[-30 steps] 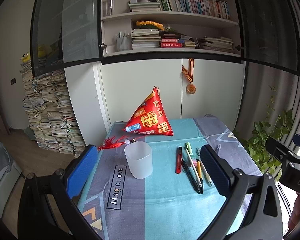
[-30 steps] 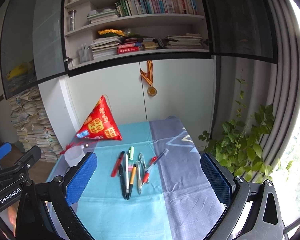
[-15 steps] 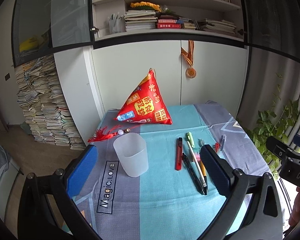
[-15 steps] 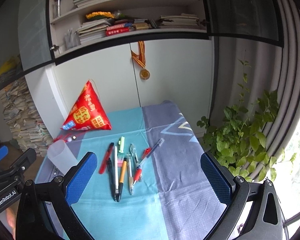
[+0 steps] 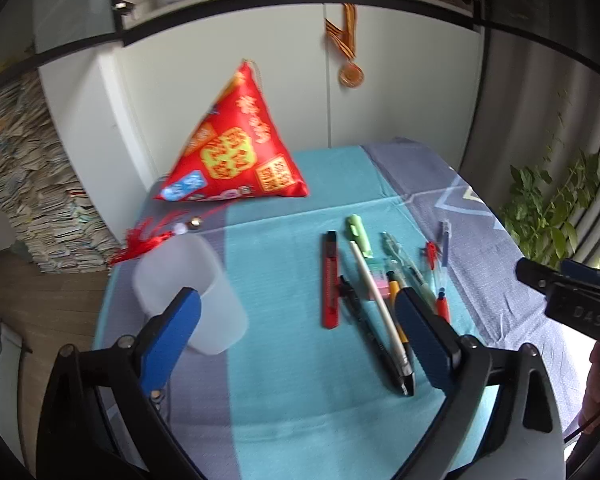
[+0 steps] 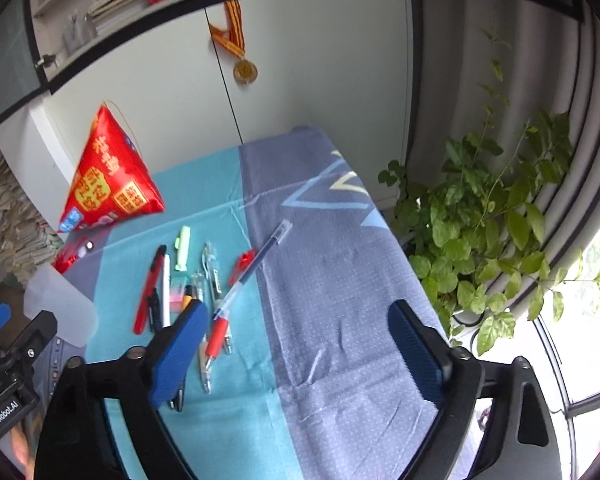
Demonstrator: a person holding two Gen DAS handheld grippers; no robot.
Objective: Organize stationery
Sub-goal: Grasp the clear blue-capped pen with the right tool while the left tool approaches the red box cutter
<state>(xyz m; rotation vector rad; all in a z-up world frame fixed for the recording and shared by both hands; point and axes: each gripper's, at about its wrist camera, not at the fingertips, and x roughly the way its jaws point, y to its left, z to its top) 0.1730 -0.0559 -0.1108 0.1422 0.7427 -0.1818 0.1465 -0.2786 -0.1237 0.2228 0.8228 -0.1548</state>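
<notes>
I hold my left gripper over the tablecloth, jaws closing on nothing, the translucent cup by its left finger. My right gripper narrows too, empty. The pens lie loose in a row beside the red knife; blur hides their exact count.

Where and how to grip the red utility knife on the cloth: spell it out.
Take the red utility knife across the middle of its long flat body, coming down from above with the gripper turned so its jaws span the narrow width. It lies flat on the cloth. Its left edge faces bare cloth, but a black pen lies close along its right, so the far half, where the gap looks wider, seems safer.
</notes>
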